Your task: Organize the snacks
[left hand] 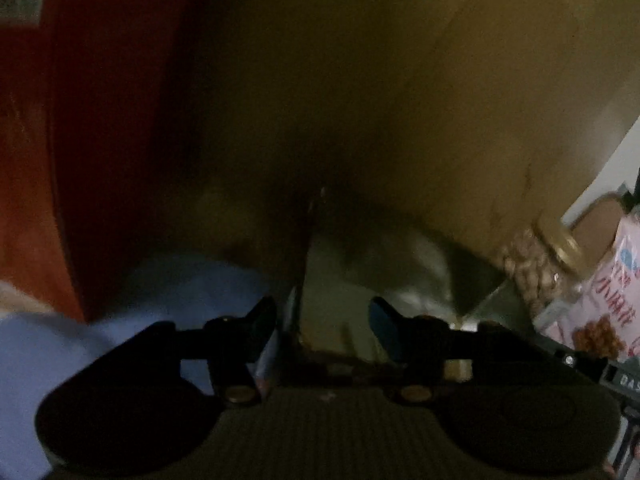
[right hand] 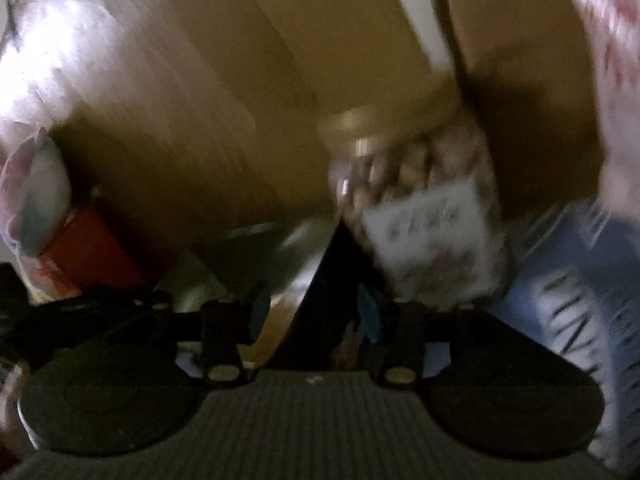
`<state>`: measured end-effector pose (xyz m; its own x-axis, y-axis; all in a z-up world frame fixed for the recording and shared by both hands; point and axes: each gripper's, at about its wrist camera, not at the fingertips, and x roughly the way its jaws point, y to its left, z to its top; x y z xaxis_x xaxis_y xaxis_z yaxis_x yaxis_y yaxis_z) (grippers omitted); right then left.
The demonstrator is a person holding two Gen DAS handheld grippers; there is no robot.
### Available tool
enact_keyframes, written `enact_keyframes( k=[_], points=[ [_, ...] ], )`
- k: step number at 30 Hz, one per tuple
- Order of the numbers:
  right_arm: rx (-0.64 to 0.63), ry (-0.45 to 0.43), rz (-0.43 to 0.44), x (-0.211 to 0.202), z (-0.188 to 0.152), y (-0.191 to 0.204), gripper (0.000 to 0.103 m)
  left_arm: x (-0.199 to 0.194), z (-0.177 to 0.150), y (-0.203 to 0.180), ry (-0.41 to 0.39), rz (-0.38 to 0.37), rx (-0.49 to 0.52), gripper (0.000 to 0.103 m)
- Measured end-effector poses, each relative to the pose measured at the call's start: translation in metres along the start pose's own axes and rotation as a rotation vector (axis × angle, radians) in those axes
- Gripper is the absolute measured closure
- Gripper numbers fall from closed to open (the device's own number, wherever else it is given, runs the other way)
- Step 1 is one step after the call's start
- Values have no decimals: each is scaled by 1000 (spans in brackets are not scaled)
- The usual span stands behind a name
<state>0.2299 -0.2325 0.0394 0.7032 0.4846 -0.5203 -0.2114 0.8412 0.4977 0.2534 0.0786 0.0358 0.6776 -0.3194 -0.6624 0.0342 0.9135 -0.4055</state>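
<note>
Peanut jar (right hand: 416,184), blurred white label unreadable, pink packet (left hand: 608,292) Chinese lettering

Home storage spot: cardboard box (left hand: 400,80) w/ nut jar (right hand: 416,184), snack packs.

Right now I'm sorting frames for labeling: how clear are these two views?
Left wrist view: very dark and underexposed, only the nut jar and pink snack bag at the right edge are lit. Right wrist view: brighter but motion-blurred, smearing the nut jar label, with glare at upper left.
</note>
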Motion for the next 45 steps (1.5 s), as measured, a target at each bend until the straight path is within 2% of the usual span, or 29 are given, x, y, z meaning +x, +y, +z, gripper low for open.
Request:
enact_keyframes(
  k=[2, 7, 9, 11, 12, 14, 16, 17, 18, 19, 21, 23, 26, 28, 30, 31, 35, 37, 38, 39, 40, 43, 45],
  points=[
    [30, 46, 35, 6, -7, 1, 49, -6, -6, -6, 5, 16, 14, 52],
    [-29, 39, -5, -2, -24, 19, 47, -30, -26, -15, 28, 25, 26, 46],
    [-26, 44, 4, -6, -26, 21, 47, -37, -31, -17, 36, 10, 27, 38],
    [-24, 54, 14, -13, -28, 24, 48, -49, -32, -14, 23, -16, 22, 36],
    [-17, 30, 20, -21, -27, 23, 48, -59, -31, -10, 0, -15, 6, 35],
    [-14, -77, -5, -49, -24, 26, 47, -87, -33, 5, -58, -28, -32, 33],
    [-15, -126, 41, -78, -33, 29, 47, -115, -44, 21, -92, -64, -74, 33],
    [-22, -122, 66, -89, -39, 28, 47, -125, -52, 26, -89, -74, -90, 33],
    [-43, -98, 95, -101, -52, 32, 47, -134, -59, 33, -82, -87, -100, 34],
    [-59, -78, 119, -109, -50, 16, 47, -144, -72, 33, -78, -106, -92, 35],
    [-140, -3, 171, -125, -79, 19, 47, -153, -94, 19, -70, -135, -37, 35],
    [-187, 75, 199, -123, -102, 18, 41, -157, -116, 1, -46, -173, 19, 34],
    [-98, 176, 180, -113, -137, 9, 41, -146, -133, -29, 11, -253, 66, 33],
    [11, 178, 192, -108, -147, -2, 40, -136, -141, -45, 26, -239, 96, 33],
    [86, 144, 210, -107, -151, -5, 40, -124, -149, -49, 78, -237, 108, 33],
    [83, 140, 216, -110, -152, 0, 40, -114, -152, -51, 117, -236, 97, 33],
    [82, 161, 264, -98, -157, 8, 40, -112, -168, -62, 126, -256, 102, 36],
    [55, 160, 261, -99, -159, 12, 46, -108, -174, -62, 151, -293, 69, 42],
    [44, 163, 265, -100, -159, 12, 58, -106, -179, -60, 164, -304, 46, 43],
    [36, 169, 265, -99, -161, 13, 64, -105, -182, -58, 173, -305, 27, 43],
    [29, 169, 263, -105, -164, 11, 74, -103, -185, -55, 185, -298, 15, 43],
    [-23, 141, 233, -111, -168, 11, 99, -108, -186, -51, 162, -299, -15, 43],
    [-21, 131, 227, -114, -168, 10, 99, -119, -188, -48, 116, -298, -8, 43]
  ],
)
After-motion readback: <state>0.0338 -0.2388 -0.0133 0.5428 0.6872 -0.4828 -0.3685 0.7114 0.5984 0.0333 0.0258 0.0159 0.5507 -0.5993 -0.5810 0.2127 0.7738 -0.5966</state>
